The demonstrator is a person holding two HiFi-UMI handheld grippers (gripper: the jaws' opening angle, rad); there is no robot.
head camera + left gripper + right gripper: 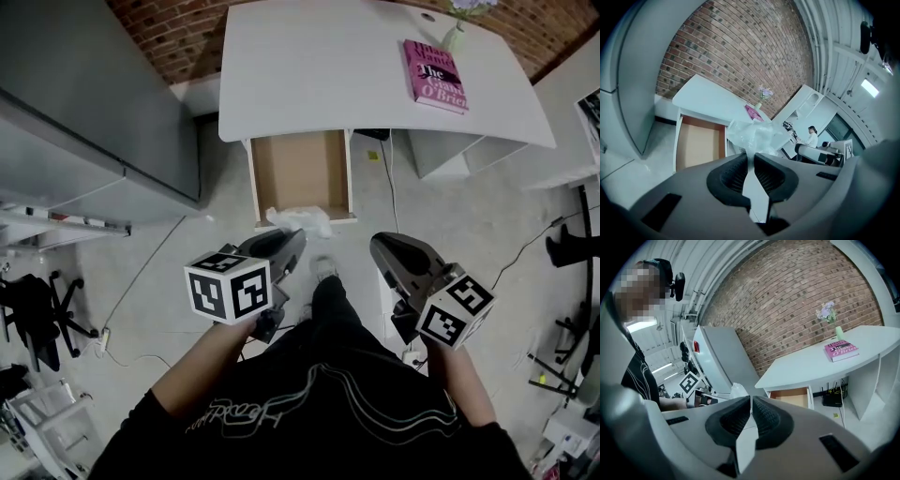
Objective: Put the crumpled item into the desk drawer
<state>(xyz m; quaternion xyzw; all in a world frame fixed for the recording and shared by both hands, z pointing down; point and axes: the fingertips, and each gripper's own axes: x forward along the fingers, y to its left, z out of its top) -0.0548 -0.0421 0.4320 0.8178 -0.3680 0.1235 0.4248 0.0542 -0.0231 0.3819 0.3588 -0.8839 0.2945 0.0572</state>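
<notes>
A crumpled clear plastic wrapper is pinched in my left gripper, which is shut on its lower edge. It hangs just in front of the open desk drawer, whose brown bottom is bare. From the right gripper view the wrapper shows as a white tuft past the jaws, with the drawer beyond. My right gripper is shut on nothing, to the right of the drawer front.
The white desk carries a pink book and a small vase of flowers. A grey cabinet stands at the left. Cables run on the floor beside the drawer. An office chair stands far left.
</notes>
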